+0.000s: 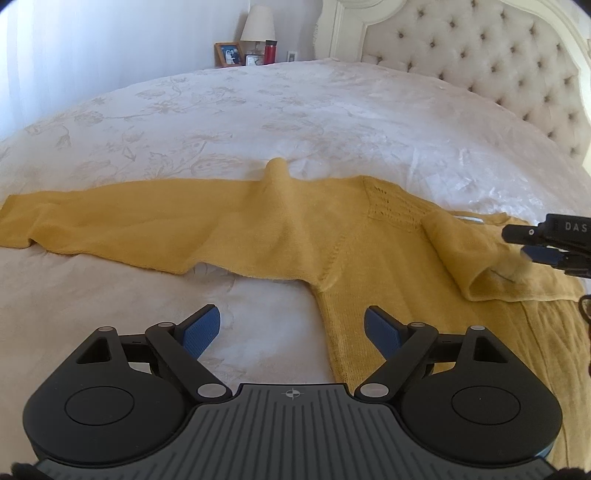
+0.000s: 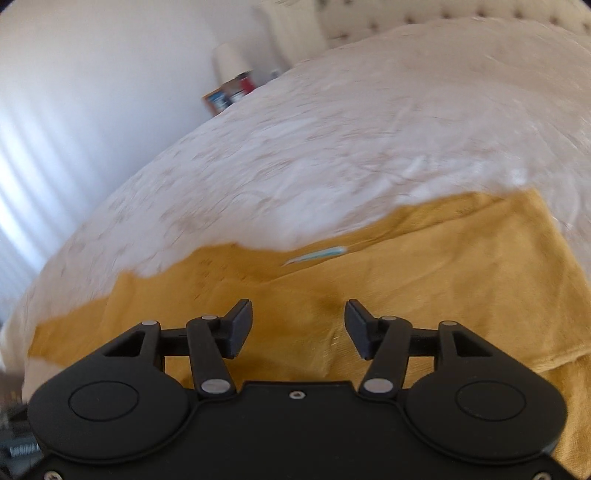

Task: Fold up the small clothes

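A mustard-yellow knit sweater [image 1: 295, 229] lies spread on the white bedspread [image 1: 258, 118]. Its left sleeve [image 1: 92, 218] stretches flat toward the left. The other sleeve [image 1: 461, 254] lies folded over the body. My left gripper [image 1: 291, 321] hovers open above the sweater's lower side edge, with nothing between its blue pads. At the right edge of the left wrist view, my right gripper [image 1: 524, 245] sits by the folded sleeve. In the blurred right wrist view it [image 2: 298, 317] stands open just over the yellow knit [image 2: 406, 295], holding nothing. A small white neck label [image 2: 317, 255] shows beyond it.
A tufted cream headboard [image 1: 498, 62] runs along the far right. Past the bed's far edge stand a lamp [image 1: 258, 24], a framed photo [image 1: 229, 54] and a red bottle [image 1: 270, 51]. White bedspread stretches beyond the sweater.
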### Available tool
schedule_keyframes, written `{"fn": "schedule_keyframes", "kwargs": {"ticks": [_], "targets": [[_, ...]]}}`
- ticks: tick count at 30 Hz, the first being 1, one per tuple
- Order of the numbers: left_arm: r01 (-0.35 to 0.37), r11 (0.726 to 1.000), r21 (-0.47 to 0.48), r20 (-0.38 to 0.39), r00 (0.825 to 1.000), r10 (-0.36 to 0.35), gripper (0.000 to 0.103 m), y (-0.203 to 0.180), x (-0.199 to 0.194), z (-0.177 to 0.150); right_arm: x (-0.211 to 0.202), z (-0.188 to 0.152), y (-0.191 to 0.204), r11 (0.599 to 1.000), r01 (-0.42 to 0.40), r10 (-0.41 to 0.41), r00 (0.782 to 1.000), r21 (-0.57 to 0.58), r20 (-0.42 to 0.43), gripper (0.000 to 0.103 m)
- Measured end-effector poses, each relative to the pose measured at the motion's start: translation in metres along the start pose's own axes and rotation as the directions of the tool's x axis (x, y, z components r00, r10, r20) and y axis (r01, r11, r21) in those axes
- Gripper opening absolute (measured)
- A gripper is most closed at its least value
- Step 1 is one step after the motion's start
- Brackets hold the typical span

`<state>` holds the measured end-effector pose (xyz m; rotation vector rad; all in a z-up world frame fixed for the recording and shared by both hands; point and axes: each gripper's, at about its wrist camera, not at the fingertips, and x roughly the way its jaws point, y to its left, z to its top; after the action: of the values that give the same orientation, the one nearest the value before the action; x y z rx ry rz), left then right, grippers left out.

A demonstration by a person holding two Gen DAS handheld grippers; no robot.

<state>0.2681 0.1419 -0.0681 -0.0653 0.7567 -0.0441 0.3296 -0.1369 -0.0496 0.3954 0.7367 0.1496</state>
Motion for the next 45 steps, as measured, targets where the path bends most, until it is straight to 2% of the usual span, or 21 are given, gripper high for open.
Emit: {"fn": "schedule_keyframes", "kwargs": {"ticks": [4, 5, 6, 7, 8, 10, 12, 13, 15, 16, 17, 19, 23, 25, 27, 30, 32, 35, 37, 42, 45], "targets": [[-0.003, 1.000, 0.014, 0.010, 1.000, 0.003, 0.086, -0.002, -0.002, -0.001, 0.013, 0.000, -0.009, 0.999, 0.017, -0.013, 0.996, 0.044, -0.090, 0.062], [0.000, 1.000, 0.016, 0.009, 1.000, 0.000, 0.086, -0.003, -0.001, -0.001, 0.017, -0.001, -0.009, 0.999, 0.023, -0.018, 0.994, 0.043, -0.107, 0.058], [0.002, 1.000, 0.017, 0.007, 1.000, -0.002, 0.086, -0.004, -0.001, -0.001, 0.020, -0.001, -0.008, 0.999, 0.024, -0.019, 0.992, 0.036, -0.125, 0.050], [0.002, 1.000, 0.019, 0.006, 1.000, -0.002, 0.086, -0.004, -0.001, -0.002, 0.023, 0.000, -0.004, 1.000, 0.021, -0.018, 0.990, 0.023, -0.139, 0.016], [0.002, 1.000, 0.021, 0.005, 1.000, -0.002, 0.086, -0.005, -0.001, -0.002, 0.025, 0.002, 0.001, 1.000, 0.018, -0.016, 0.989, 0.008, -0.147, 0.015], [0.001, 1.000, 0.025, 0.003, 1.000, -0.001, 0.086, -0.006, 0.000, -0.003, 0.025, 0.006, 0.019, 1.000, -0.015, 0.012, 0.990, -0.022, -0.140, 0.015], [0.002, 1.000, 0.024, 0.001, 1.000, -0.002, 0.086, -0.006, 0.001, -0.003, 0.024, 0.011, 0.038, 0.994, -0.101, 0.096, 0.987, -0.032, -0.128, 0.015], [0.001, 1.000, 0.023, -0.001, 1.000, -0.001, 0.086, -0.006, 0.002, -0.004, 0.024, 0.013, 0.048, 0.986, -0.165, 0.160, 0.979, -0.031, -0.127, 0.020], [0.000, 1.000, 0.024, -0.004, 1.000, 0.000, 0.086, -0.007, 0.004, -0.005, 0.022, 0.014, 0.066, 0.955, -0.297, 0.292, 0.950, -0.028, -0.115, 0.022], [0.000, 1.000, 0.026, -0.006, 1.000, 0.000, 0.086, -0.007, 0.004, -0.006, 0.020, 0.013, 0.073, 0.943, -0.332, 0.327, 0.939, -0.031, -0.111, 0.032], [0.000, 1.000, 0.028, -0.007, 1.000, 0.000, 0.086, -0.008, 0.005, -0.007, 0.017, 0.012, 0.078, 0.936, -0.350, 0.344, 0.933, -0.036, -0.106, 0.048], [0.000, 0.999, 0.032, -0.006, 1.000, 0.001, 0.086, -0.008, 0.006, -0.008, 0.009, 0.009, 0.079, 0.934, -0.354, 0.348, 0.933, -0.052, -0.093, 0.056], [0.010, 0.999, 0.031, -0.002, 1.000, -0.010, 0.086, -0.009, 0.009, -0.009, -0.012, -0.001, 0.060, 0.959, -0.250, 0.242, 0.968, -0.135, -0.072, 0.056], [0.022, 0.999, 0.029, 0.003, 1.000, -0.022, 0.086, -0.011, 0.009, -0.010, -0.027, -0.009, 0.043, 0.970, -0.131, 0.122, 0.991, -0.206, -0.053, 0.056], [0.039, 0.999, 0.028, 0.004, 0.999, -0.039, 0.086, -0.013, 0.009, -0.010, -0.042, -0.016, 0.021, 0.965, -0.025, 0.018, 0.999, -0.259, -0.029, 0.056], [0.086, 0.996, 0.015, 0.012, 0.996, -0.086, 0.086, -0.016, 0.008, -0.011, -0.064, -0.024, -0.014, 0.950, 0.103, -0.107, 0.994, -0.296, 0.000, 0.056], [0.105, 0.994, 0.004, 0.019, 0.994, -0.105, 0.086, -0.017, 0.009, -0.013, -0.074, -0.028, -0.039, 0.948, 0.143, -0.150, 0.989, -0.284, -0.003, 0.056], [0.090, 0.996, -0.005, 0.005, 0.996, -0.090, 0.086, -0.019, 0.014, -0.016, -0.077, -0.031, -0.060, 0.915, 0.222, -0.232, 0.973, -0.337, 0.011, 0.056], [0.068, 0.998, 0.009, -0.006, 0.998, -0.068, 0.086, -0.022, 0.015, -0.017, -0.080, -0.034, -0.069, 0.902, 0.229, -0.245, 0.970, -0.364, 0.004, 0.056], [0.025, 0.996, 0.089, -0.026, 0.999, -0.023, 0.086, -0.037, 0.014, -0.013, -0.069, -0.037, -0.082, 0.921, 0.126, -0.146, 0.989, -0.370, -0.026, 0.057], [0.001, 0.990, 0.141, -0.027, 1.000, 0.003, 0.086, -0.045, 0.014, -0.010, -0.062, -0.033, -0.092, 0.915, 0.209, -0.215, 0.976, -0.345, 0.022, 0.055]]}}
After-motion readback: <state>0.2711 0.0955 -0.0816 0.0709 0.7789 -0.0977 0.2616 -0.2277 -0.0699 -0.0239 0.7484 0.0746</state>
